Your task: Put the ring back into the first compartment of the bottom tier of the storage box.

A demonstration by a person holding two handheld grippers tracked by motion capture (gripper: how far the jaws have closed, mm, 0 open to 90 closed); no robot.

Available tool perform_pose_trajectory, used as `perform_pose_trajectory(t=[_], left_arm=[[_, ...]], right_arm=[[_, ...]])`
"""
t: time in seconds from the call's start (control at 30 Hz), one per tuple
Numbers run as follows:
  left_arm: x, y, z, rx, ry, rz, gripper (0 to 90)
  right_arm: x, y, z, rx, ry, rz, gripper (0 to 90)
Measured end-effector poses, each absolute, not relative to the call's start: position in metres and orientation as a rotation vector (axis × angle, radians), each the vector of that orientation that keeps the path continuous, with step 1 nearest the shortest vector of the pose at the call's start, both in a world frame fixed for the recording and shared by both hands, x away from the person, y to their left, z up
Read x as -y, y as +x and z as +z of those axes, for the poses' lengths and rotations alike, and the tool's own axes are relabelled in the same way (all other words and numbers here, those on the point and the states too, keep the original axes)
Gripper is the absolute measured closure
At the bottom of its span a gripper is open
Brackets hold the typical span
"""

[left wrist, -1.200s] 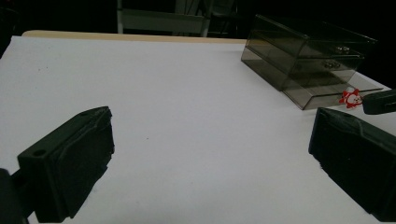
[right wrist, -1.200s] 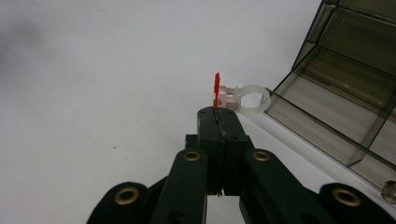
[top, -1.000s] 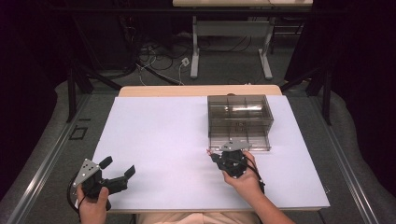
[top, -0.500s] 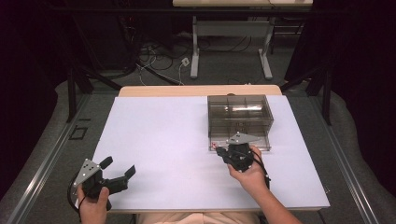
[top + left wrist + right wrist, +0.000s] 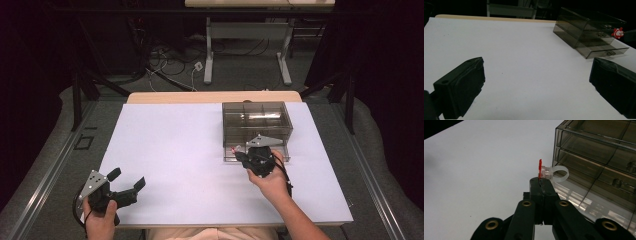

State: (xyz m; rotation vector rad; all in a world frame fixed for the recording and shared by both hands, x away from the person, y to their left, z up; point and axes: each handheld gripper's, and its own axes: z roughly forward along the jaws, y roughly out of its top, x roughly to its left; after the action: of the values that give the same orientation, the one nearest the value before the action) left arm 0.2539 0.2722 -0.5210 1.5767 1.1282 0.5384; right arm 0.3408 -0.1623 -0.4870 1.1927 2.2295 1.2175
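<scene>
A small clear plastic ring [image 5: 559,173] with a flat red charm [image 5: 540,166] sticks out past the tips of my right gripper [image 5: 541,182], which is shut on it. The ring hangs at the front left corner of a smoky transparent drawer box [image 5: 256,120], whose bottom drawer [image 5: 599,50] is pulled out. In the high view the right gripper [image 5: 240,154] is over that drawer's front, the red charm [image 5: 234,148] at its tip. My left gripper [image 5: 126,179] rests near the table's front left corner, open, nothing between its jaws. The charm [image 5: 618,32] also shows in the left gripper view.
The box stands at the back right of a white table top [image 5: 175,145]. A wooden strip [image 5: 210,96] runs along the far edge. Beyond it are table legs and cables on the floor [image 5: 195,65].
My right gripper has carried the ring forward and a little right, from in front of the box to over the open drawer. The left gripper has stayed put.
</scene>
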Motion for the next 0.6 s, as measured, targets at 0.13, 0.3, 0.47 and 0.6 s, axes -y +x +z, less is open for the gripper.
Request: perform_pose_trajectory(t=[0.13,0.3,0.47,0.6], left_arm=[[-0.272,0.254,-0.521,-1.132,1.574,0.536,0.1],[-0.272,0.254,-0.521,-1.133,1.573,0.536,0.1],[-0.272,0.254,-0.521,-1.134,1.574,0.536,0.1],[-0.272,0.254,-0.521,-1.134,1.574,0.536,0.1]], right_arm=[[0.163,0.344,-0.485,-2.228,1.198,1.212,90.0],[0.164,0.349,-0.480,-2.240,1.210,1.188,90.0],[0.164,0.358,-0.474,-2.263,1.237,1.168,90.0],[0.166,0.365,-0.472,-2.273,1.262,1.156,90.0]])
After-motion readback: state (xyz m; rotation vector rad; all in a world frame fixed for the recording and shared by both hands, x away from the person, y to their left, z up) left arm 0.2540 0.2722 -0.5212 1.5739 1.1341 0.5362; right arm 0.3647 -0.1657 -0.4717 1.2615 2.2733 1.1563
